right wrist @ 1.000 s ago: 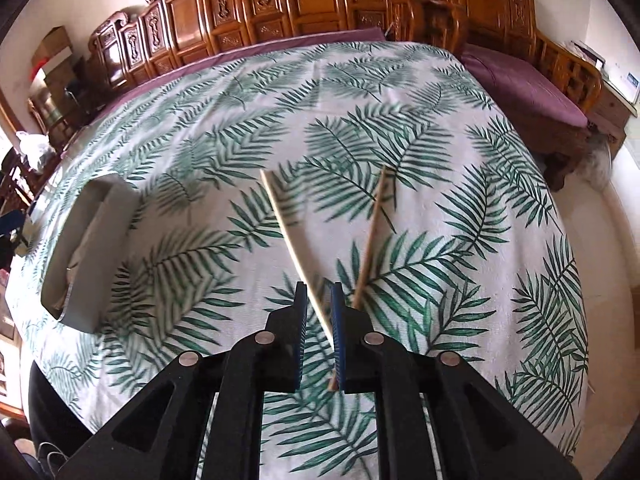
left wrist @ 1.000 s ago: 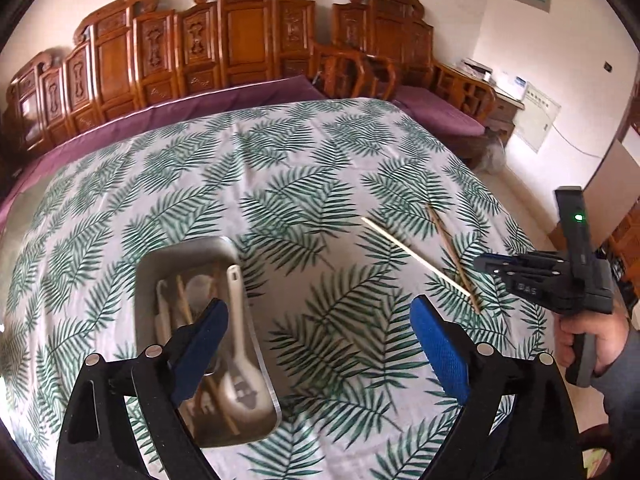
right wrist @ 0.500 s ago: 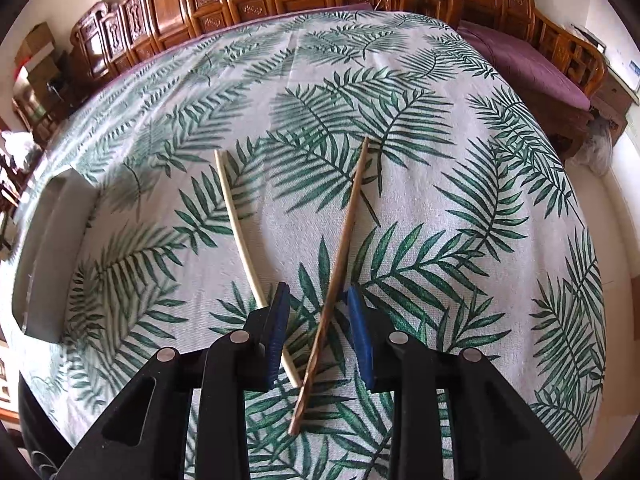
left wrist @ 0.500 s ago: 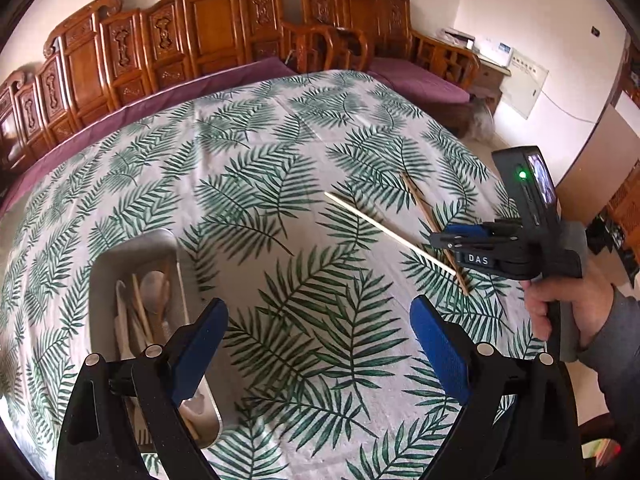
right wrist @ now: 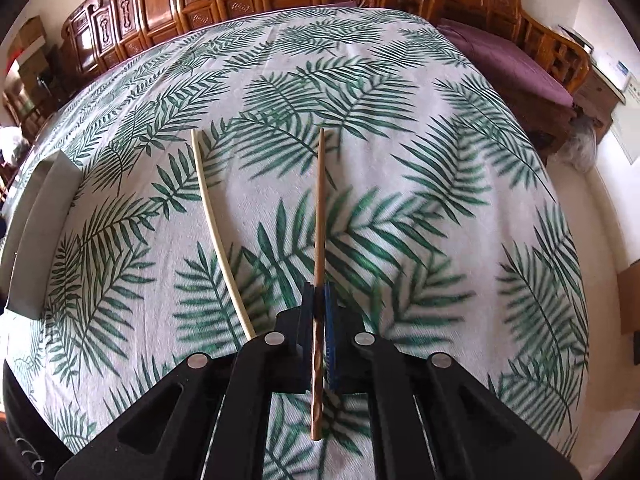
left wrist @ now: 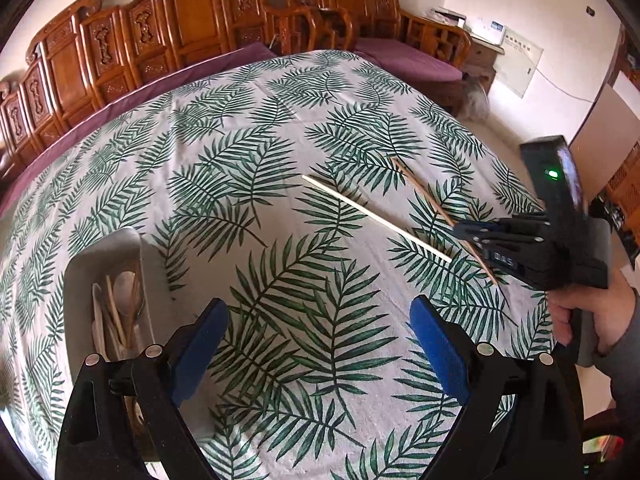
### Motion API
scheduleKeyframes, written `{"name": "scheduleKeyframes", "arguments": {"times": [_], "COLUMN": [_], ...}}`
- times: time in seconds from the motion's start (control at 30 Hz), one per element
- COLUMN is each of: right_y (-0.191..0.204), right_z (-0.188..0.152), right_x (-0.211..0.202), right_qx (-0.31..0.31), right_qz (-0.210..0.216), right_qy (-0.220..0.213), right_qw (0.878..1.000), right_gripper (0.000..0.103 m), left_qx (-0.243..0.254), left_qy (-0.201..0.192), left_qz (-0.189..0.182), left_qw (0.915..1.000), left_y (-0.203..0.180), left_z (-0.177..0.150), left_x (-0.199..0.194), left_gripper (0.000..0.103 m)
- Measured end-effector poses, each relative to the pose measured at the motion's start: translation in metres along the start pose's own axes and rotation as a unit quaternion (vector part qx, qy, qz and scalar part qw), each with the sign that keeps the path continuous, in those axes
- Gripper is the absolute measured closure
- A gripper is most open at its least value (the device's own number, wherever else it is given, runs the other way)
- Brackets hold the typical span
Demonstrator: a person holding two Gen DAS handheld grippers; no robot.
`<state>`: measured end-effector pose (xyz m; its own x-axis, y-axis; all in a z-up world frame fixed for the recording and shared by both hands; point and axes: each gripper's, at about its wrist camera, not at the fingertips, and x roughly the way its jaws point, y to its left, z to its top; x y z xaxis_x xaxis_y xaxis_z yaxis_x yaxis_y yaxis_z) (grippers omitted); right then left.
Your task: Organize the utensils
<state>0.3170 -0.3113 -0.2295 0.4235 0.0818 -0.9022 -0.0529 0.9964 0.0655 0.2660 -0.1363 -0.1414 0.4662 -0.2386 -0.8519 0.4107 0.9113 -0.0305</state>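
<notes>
Leaf-print tablecloth [right wrist: 400,184] is carrying a pale chopstick [right wrist: 218,236]; right gripper [right wrist: 319,300] is pinching the brown chopstick [right wrist: 319,208], left gripper [left wrist: 320,344] is gaping wide (holding nothing).

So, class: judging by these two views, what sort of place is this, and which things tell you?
Probably a home living or dining room: carved wooden seating with purple cushions lines the wall, and a palm-leaf tablecloth covers the table holding a tray of utensils.

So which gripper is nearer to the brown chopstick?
Right. The right gripper is shut on the brown chopstick; the left gripper hangs open, well apart from it.
</notes>
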Motion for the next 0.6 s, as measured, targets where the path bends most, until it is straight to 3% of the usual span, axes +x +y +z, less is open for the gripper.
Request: {"name": "scheduleKeyframes", "arguments": {"times": [0.3,0.6], "right_y": [-0.013,-0.024], "right_z": [-0.027,-0.038], "right_x": [-0.029,-0.031], "right_qx": [0.024,0.029], "right_qz": [0.015,0.028], "right_qy": [-0.016,-0.016], "right_qw": [0.999,0.999], "right_gripper": [0.097,0.097], "left_qx": [0.012,0.034], "left_qy": [0.011,0.029], "left_qz": [0.001,0.009], "left_qw": [0.9999,0.9989], "left_y": [-0.021,-0.044], "left_z": [0.014,0.030], "left_x": [0.022,0.051], "left_gripper": [0.014,0.014]}}
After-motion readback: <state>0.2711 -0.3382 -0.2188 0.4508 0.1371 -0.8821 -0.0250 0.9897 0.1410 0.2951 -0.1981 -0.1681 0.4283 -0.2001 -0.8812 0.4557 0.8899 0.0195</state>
